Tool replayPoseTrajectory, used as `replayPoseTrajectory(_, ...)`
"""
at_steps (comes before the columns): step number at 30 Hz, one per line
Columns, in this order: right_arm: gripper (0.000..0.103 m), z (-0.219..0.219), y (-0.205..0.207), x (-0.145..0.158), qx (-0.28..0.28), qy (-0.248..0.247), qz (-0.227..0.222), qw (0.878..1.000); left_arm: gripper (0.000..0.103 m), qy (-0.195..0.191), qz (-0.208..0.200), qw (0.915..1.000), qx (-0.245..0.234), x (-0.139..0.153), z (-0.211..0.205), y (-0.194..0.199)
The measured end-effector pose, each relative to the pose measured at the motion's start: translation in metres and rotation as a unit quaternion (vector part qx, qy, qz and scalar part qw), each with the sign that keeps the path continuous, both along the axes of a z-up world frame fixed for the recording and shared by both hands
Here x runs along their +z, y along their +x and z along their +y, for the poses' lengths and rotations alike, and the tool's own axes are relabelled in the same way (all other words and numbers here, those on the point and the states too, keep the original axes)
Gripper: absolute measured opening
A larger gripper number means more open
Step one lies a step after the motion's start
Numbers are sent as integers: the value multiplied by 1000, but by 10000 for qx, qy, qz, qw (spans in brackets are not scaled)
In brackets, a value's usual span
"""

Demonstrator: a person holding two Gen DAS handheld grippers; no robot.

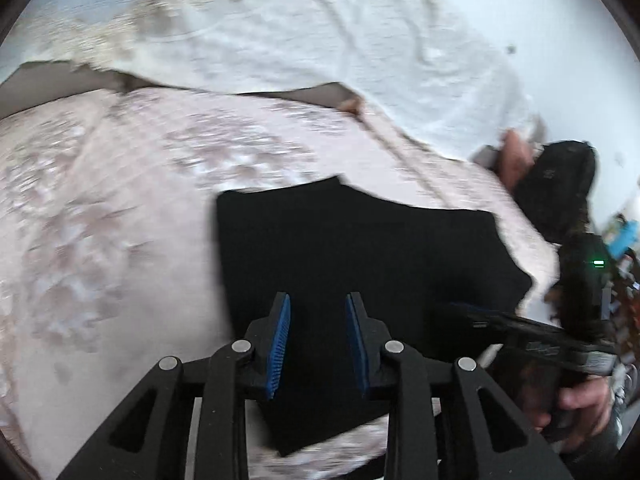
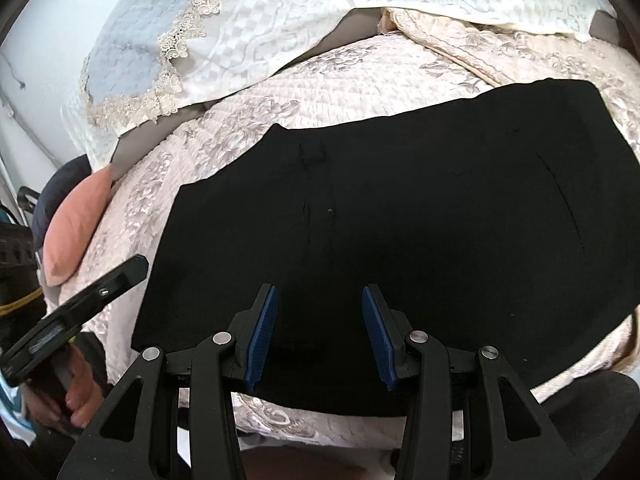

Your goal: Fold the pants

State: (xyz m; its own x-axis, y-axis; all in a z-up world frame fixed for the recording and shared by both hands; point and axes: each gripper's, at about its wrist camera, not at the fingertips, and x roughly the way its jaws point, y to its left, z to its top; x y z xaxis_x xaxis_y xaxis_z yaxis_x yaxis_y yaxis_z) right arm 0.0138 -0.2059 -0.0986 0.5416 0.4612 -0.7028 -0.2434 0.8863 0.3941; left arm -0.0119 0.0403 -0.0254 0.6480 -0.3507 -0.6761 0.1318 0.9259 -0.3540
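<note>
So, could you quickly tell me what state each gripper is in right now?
Left gripper: open, holding nothing, above the black pants.
Right gripper: open, holding nothing, above the pants.

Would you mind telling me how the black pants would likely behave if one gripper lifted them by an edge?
The pants lie flat against the quilted bedspread, so they are probably limp and would drape. They look folded into layers, so a one-edge lift might unfold them. The textured spread would likely drag on them if pushed.

Left gripper [image 1: 318,310] and right gripper [image 2: 320,300] both gape, holding nothing.
</note>
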Motion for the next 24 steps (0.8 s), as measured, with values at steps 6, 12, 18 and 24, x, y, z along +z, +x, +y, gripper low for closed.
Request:
replayPoseTrajectory(6,45,7,2,-6,448,498,418,9969,31,39,171,9997,196,-14,9,2)
replayPoseTrajectory(12,6,19,8,-2,283,209,333,9988,31,104,158,9997,161,-14,5,0)
replayPoseTrajectory(18,5,14,-3,0,145,240,250,9993,31,192,48,9998,79,-7,3,-4)
replayPoseTrajectory(24,5,-4,-14,-11,-36,291,356,9989,31,238,120,9996,32,-11,0,-3)
